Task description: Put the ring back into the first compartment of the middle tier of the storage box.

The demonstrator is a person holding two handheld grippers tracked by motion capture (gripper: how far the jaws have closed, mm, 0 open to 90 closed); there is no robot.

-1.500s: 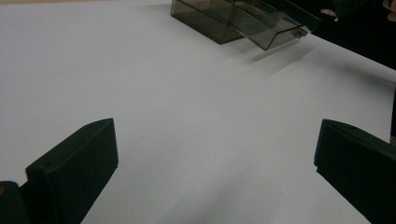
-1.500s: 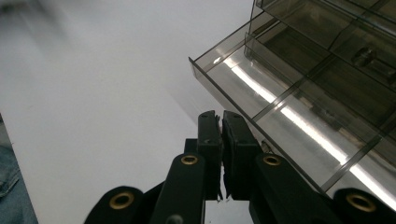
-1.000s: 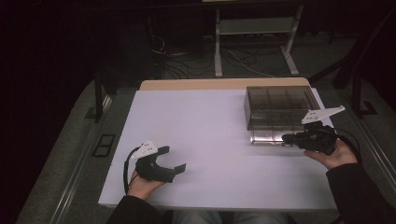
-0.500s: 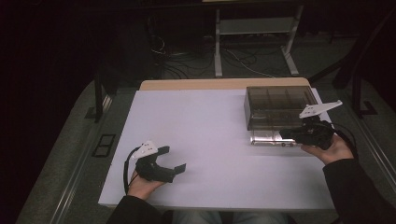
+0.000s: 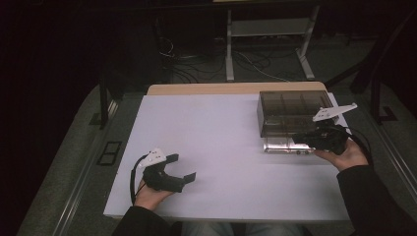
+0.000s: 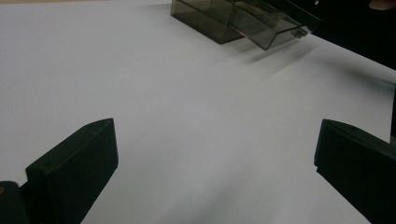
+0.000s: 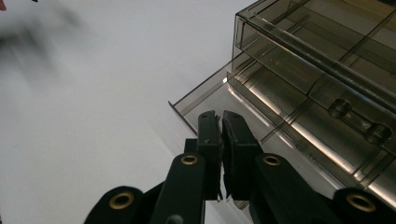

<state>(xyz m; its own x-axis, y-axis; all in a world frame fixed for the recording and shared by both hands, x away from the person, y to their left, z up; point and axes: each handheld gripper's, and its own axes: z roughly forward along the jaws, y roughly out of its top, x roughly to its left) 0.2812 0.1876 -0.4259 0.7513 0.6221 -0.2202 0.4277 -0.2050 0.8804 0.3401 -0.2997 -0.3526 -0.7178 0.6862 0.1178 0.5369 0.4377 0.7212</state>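
Smoky drawer (image 7: 299, 121) juts beyond cabinet (image 5: 290, 110) edge.

Whether the drawer's front wall (image 7: 198, 105) is pinched between the closed jaws cannot be told, being hidden behind them, while beyond the spread jaws of the left gripper the box (image 6: 243, 21) is cut off by the top edge and smeared by blur.
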